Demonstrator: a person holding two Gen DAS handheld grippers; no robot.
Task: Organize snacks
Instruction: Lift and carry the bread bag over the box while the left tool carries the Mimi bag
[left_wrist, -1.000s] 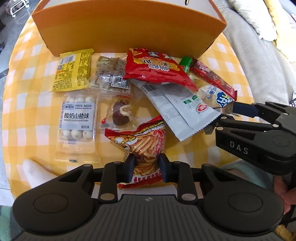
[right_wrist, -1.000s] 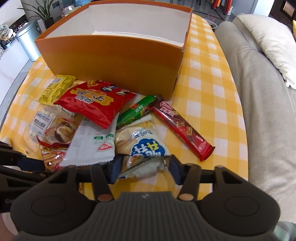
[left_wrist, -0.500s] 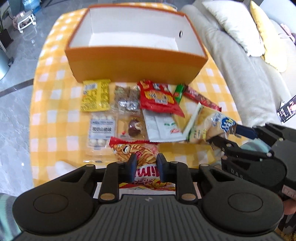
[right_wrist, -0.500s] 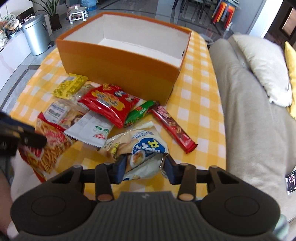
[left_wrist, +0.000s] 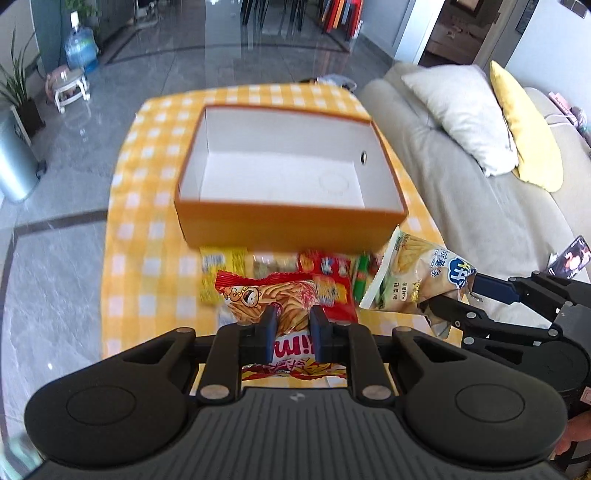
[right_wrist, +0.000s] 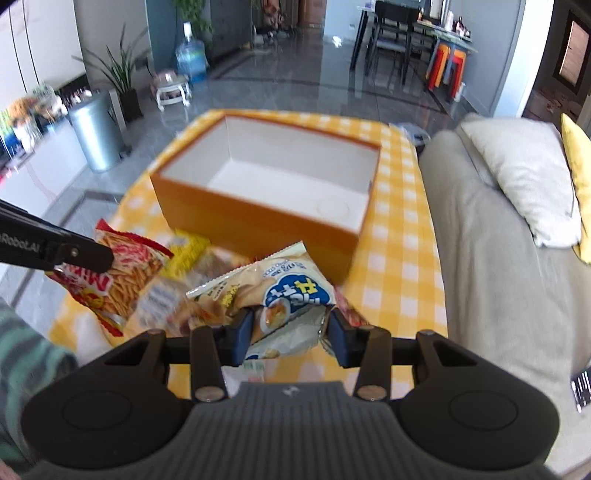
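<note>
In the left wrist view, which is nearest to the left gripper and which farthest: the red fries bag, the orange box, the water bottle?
From the left gripper:
1. Red fries bag, clamped between its fingers.
2. Orange box, straight ahead on the checked table.
3. Water bottle, far back left on the floor.

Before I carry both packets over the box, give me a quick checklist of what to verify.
1. Left hand-held gripper clamped on the red fries-print snack packet: ok.
2. Right hand-held gripper clamped on the pale cream chip bag with the blue logo: ok, though it pinches only the crumpled end.
3. Both packets lifted off the yellow checked tablecloth: ok.
4. Orange cardboard box with white inside open, nothing visible inside: ok.
5. Cream bag clear of the box's near right corner: cannot tell; in the left view its tip overlaps that corner.
6. Remaining snacks left undisturbed: cannot tell, blurred.
</note>
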